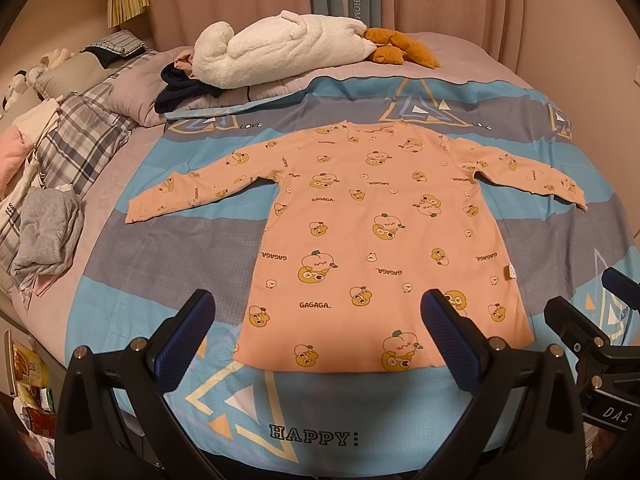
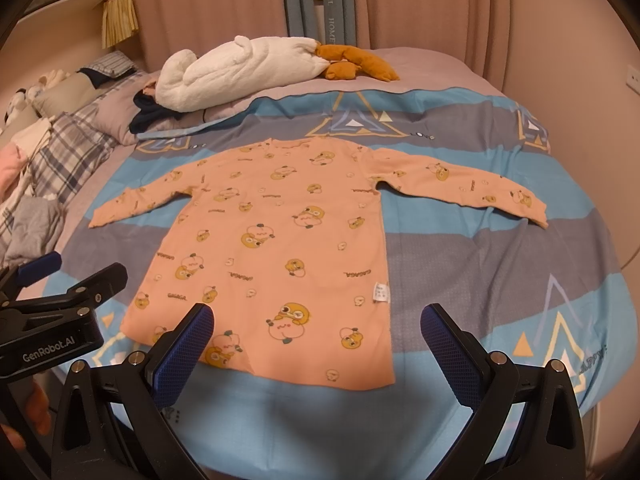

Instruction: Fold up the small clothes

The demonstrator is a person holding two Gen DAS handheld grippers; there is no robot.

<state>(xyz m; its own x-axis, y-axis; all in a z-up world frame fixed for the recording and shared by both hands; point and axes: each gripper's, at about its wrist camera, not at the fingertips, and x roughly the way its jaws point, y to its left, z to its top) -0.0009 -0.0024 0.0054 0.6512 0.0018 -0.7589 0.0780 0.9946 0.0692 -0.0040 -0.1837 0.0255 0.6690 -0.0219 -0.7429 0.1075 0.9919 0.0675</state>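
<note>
A small pink long-sleeved shirt lies flat on the blue and grey bedspread, spread out with its hem at the near edge and its neckline towards the far side. Both sleeves stretch outward: the left sleeve angles down to the left, the right sleeve reaches towards the right. The cloth is printed with yellow cartoon figures and the word GAGAGA, and a small label sits on the right side seam.

The left gripper hangs above the near end of the bed with its jaws spread wide and nothing between them; its blue-padded fingers frame the lower left part of the shirt without touching it. The right gripper is also spread wide and empty, hovering over the shirt's hem towards its right corner. Each gripper shows at the edge of the other's view, so they sit side by side, near each other.

Far across the bed a white plush toy with orange feet lies beside a dark garment. On the left, plaid bedding and a grey crumpled garment are heaped, well apart from the shirt. Pinkish curtains hang behind the bed.
</note>
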